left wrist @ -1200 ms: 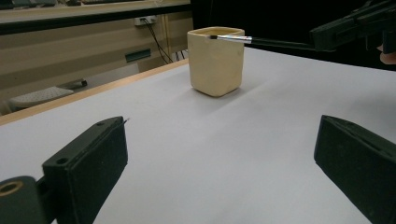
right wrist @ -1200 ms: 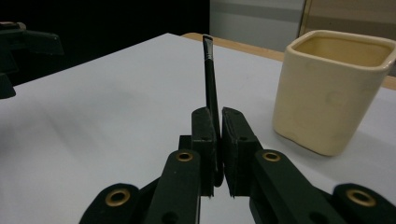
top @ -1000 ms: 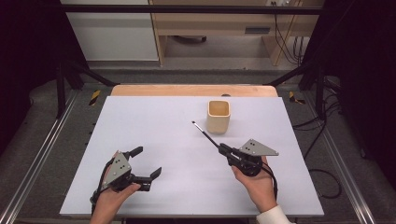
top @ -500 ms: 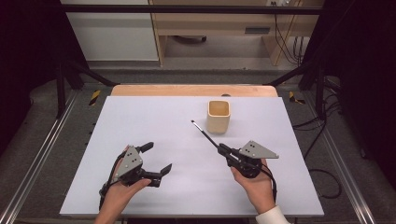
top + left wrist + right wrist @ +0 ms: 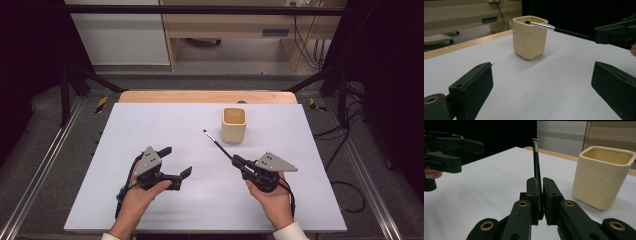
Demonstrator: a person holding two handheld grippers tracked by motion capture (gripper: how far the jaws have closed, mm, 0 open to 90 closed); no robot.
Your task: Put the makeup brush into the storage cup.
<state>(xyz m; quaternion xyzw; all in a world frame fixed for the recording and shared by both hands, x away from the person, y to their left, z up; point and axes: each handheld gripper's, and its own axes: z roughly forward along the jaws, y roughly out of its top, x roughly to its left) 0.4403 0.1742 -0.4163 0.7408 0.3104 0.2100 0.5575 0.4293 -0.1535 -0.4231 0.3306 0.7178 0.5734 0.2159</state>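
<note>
A cream square cup (image 5: 234, 125) stands upright on the white table (image 5: 150, 125), right of centre and toward the far edge. My right gripper (image 5: 239, 161) is shut on the handle of a thin black brush (image 5: 218, 145), whose bristle tip points up-left, just left of the cup. In the right gripper view the jaws (image 5: 539, 182) pinch the brush (image 5: 536, 162), with the cup (image 5: 602, 175) to the right. My left gripper (image 5: 176, 161) stands open with nothing between its fingers. Ahead of it in the left gripper view (image 5: 541, 85) are the cup (image 5: 530, 37) and the brush (image 5: 554, 27).
A wooden strip (image 5: 200, 96) runs along the table's far edge. Metal rails (image 5: 45, 165) flank the table, and cables (image 5: 345, 185) lie on the floor at the right. A wooden desk (image 5: 235, 25) stands beyond the table.
My left gripper has moved right, toward the middle of the table, still open. The right gripper and the brush have stayed in place.
</note>
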